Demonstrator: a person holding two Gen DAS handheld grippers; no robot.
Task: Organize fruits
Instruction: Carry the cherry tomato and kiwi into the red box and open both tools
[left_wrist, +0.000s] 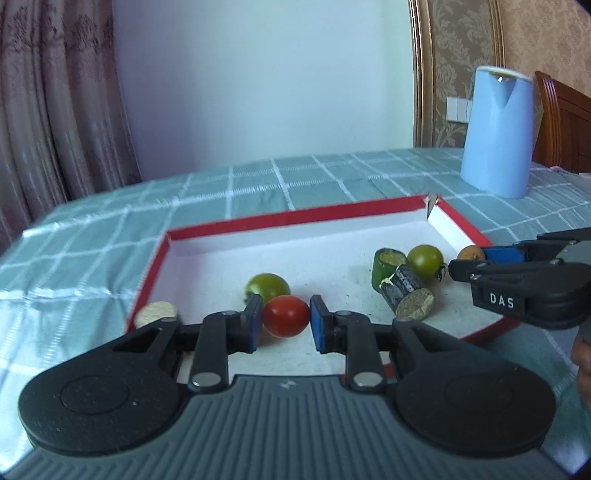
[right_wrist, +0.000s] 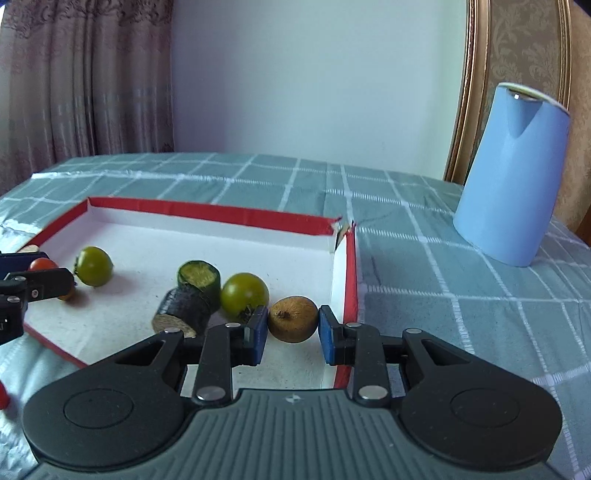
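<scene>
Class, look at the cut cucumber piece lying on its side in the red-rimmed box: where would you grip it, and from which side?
Grip the lying cucumber piece across its curved dark skin at mid-length, coming from above. Its pale cut end faces the cameras, and the upright cucumber piece crowds its far end, so the sides are probably the freest.

A table (right_wrist: 424, 258) fills the near part of the scene, covered with a green cloth (left_wrist: 110, 229) in a white check pattern. Behind it, at the far side, stands a plain pale wall (right_wrist: 314, 74) — evenly lit by soft daylight. On the left hangs a pinkish-brown curtain (left_wrist: 55, 96) with a faint flower pattern. On the right there is a gilded frame (right_wrist: 465, 92) around patterned beige wallpaper (left_wrist: 458, 48), with a white switch (left_wrist: 458, 109) on it. A brown wooden chair (left_wrist: 565, 125) stands at the far right — only its back shows.
</scene>
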